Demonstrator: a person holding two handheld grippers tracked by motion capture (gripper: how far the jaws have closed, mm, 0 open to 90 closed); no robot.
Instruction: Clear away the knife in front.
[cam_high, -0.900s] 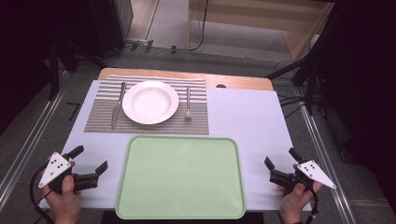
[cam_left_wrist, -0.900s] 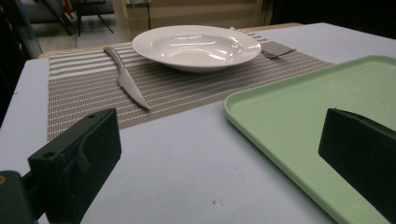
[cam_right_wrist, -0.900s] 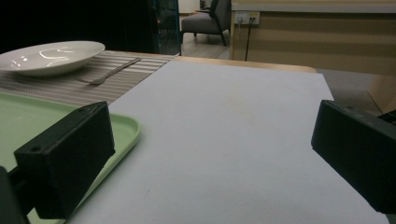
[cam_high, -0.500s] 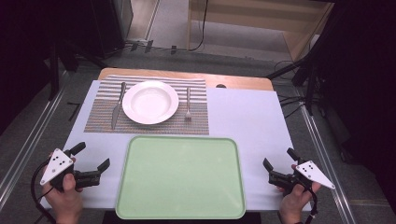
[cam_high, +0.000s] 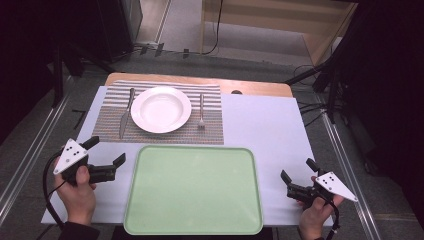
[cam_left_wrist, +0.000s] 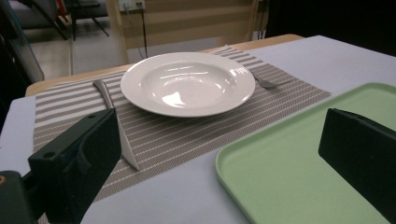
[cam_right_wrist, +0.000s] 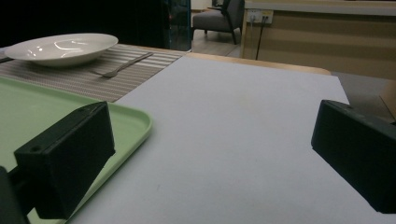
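Observation:
A pale green tray (cam_high: 195, 148) lies empty at the table's near middle. Behind it a striped placemat (cam_high: 212, 131) carries a white plate (cam_high: 161, 109), a knife (cam_high: 125, 112) to its left and a fork (cam_high: 201, 111) to its right. My left gripper (cam_high: 106, 151) is held open just left of the tray's far-left corner, touching nothing. In the left gripper view the left gripper (cam_left_wrist: 219, 126) faces the plate (cam_left_wrist: 187, 81), knife (cam_left_wrist: 114, 119) and tray (cam_left_wrist: 289, 168). My right gripper (cam_high: 297, 169) stands open over bare tabletop right of the tray. The right gripper (cam_right_wrist: 212, 116) holds nothing.
A light cloth (cam_high: 265, 125) covers the table, with a wooden edge (cam_high: 260, 87) at the back. Dark stands and cables lie on the floor around the table. Metal rails (cam_high: 345, 165) run along both sides.
The left hand has carried its gripper a little forward and to the right, toward the placemat's near-left corner. The right gripper has barely moved.

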